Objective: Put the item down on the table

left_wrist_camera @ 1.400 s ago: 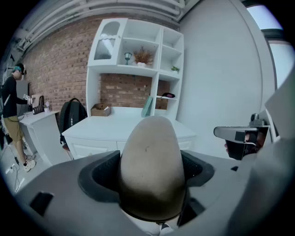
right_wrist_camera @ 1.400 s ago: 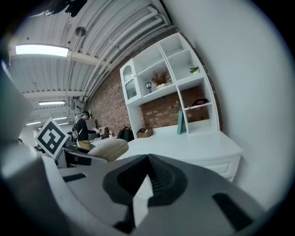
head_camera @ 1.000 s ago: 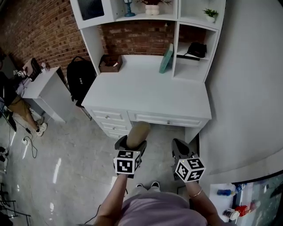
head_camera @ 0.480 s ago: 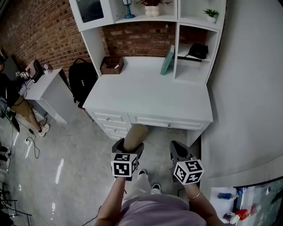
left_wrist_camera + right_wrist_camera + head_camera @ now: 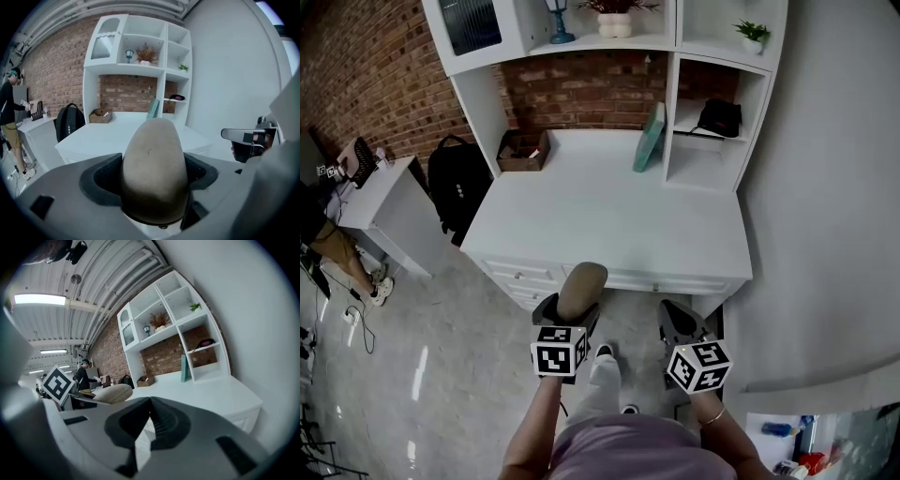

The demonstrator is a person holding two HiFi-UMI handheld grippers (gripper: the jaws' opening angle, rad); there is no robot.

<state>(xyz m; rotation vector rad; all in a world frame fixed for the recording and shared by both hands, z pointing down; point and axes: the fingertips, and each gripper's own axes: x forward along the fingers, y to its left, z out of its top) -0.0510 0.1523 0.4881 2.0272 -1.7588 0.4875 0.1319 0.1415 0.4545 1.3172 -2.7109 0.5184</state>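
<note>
A beige, egg-shaped item [image 5: 580, 287] sticks out forward from my left gripper [image 5: 566, 307], which is shut on it. In the left gripper view the item [image 5: 152, 164] fills the space between the dark jaws and hides the fingertips. It hangs in the air at the front edge of the white desk [image 5: 609, 220], above the drawers. My right gripper [image 5: 677, 322] is held level beside it, to the right. The right gripper [image 5: 149, 420] has its ribbed pads together with nothing between them; the item [image 5: 112, 393] shows to its left.
On the desk stand a brown box [image 5: 523, 148] at the back left and a teal book [image 5: 652, 136] leaning on the shelf unit; a black object [image 5: 719, 117] lies in a cubby. A black backpack [image 5: 455, 183] and side table [image 5: 370, 192] stand left. A grey wall [image 5: 825, 206] runs along the right.
Both grippers have come forward toward the desk, the left still holding the item, whose tip now reaches the desk's front edge. The desk looks nearer in the head view.
</note>
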